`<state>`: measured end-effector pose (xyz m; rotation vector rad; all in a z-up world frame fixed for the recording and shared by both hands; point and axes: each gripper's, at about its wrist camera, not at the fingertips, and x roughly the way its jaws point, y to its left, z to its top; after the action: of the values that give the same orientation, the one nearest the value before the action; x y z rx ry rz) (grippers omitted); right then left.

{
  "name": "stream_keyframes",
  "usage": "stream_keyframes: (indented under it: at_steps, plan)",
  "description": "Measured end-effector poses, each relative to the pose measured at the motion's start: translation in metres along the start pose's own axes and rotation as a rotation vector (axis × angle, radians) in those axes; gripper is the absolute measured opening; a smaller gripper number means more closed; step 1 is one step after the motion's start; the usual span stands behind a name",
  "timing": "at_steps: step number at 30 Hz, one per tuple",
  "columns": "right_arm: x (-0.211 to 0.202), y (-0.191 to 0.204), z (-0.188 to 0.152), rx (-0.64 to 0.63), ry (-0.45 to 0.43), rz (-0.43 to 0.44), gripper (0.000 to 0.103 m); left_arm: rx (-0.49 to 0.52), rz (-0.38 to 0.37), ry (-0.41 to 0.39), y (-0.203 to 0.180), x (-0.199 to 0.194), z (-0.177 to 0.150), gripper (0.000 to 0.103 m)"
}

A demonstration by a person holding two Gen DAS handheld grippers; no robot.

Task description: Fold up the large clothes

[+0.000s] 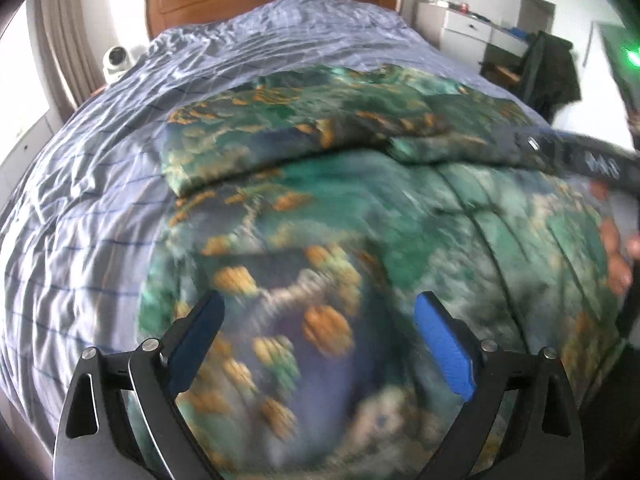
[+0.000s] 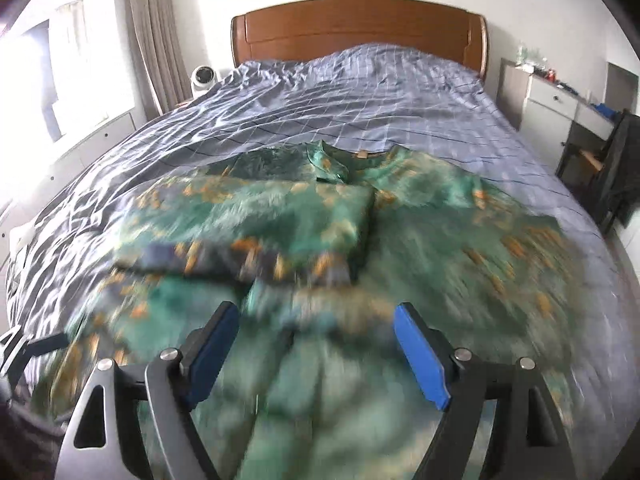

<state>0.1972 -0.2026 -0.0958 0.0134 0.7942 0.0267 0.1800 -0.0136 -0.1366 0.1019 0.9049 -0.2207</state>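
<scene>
A large green garment (image 1: 328, 216) with orange and blue print lies spread on the bed, and it also shows in the right wrist view (image 2: 420, 232). Its collar (image 2: 332, 162) points toward the headboard. One sleeve (image 2: 256, 224) is folded across the chest. My left gripper (image 1: 320, 308) is open, empty, just above the lower part of the garment. My right gripper (image 2: 318, 316) is open, empty, above the garment's lower middle. The right gripper's dark body (image 1: 580, 156) with the person's hand crosses the right of the left wrist view. Both views are motion-blurred.
The bed has a wrinkled blue checked cover (image 2: 360, 100) and a wooden headboard (image 2: 360, 28). A white round device (image 2: 204, 78) sits at the left bedside near a curtain. A white desk (image 2: 560, 100) and a dark chair (image 2: 616, 160) stand on the right.
</scene>
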Motion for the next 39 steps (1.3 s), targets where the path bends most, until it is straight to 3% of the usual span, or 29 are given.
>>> stream_keyframes:
  at_steps: [6, 11, 21, 39]
  plan:
    - [-0.062, -0.005, -0.066, 0.0, -0.019, -0.085, 0.082, 0.005, -0.021, -0.033, -0.014, -0.028, -0.017, 0.096]
    - [-0.09, -0.018, -0.098, 0.051, -0.031, -0.132, 0.082, 0.005, -0.016, -0.046, -0.023, -0.036, -0.024, 0.096]
    - [-0.113, -0.015, -0.11, 0.049, -0.12, -0.161, 0.082, -0.004, 0.008, -0.064, -0.029, -0.049, -0.039, 0.096]
    - [-0.114, 0.001, -0.115, 0.013, -0.111, -0.143, 0.082, -0.043, 0.023, -0.066, -0.018, -0.051, -0.041, 0.097]
